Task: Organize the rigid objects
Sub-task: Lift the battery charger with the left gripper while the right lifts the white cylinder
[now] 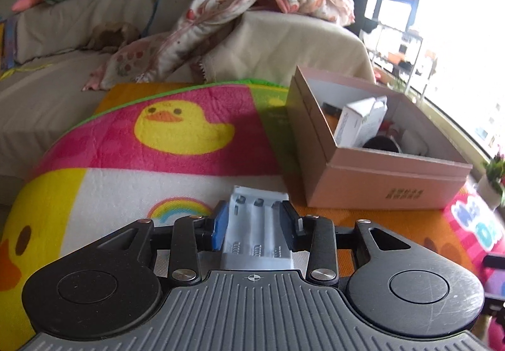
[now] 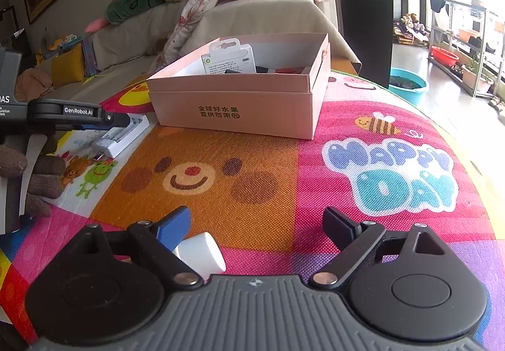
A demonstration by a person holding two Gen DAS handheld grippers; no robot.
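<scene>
Item: white battery charger [image 1: 257, 225], empty bays and spring contacts facing up, long axis running along the left gripper [image 1: 255, 226] and away from the camera. Position: between that gripper's blue and black pads, which appear to sit against its sides, though the near-on view leaves true contact uncertain. Destination: pink cardboard box [image 1: 378, 180], open-topped, ahead and to the right, near the charger; already holds a white carton [image 1: 361, 124] and dark items. Obstruction: the box's near wall rises between charger and interior. Surface: cartoon play mat [image 1: 176, 143]. Right gripper [image 2: 255, 228]: jaws wide apart, gripping nothing; a white cylindrical object [image 2: 202, 253] lies just beside its blue pad. Left hand nearer the box.
</scene>
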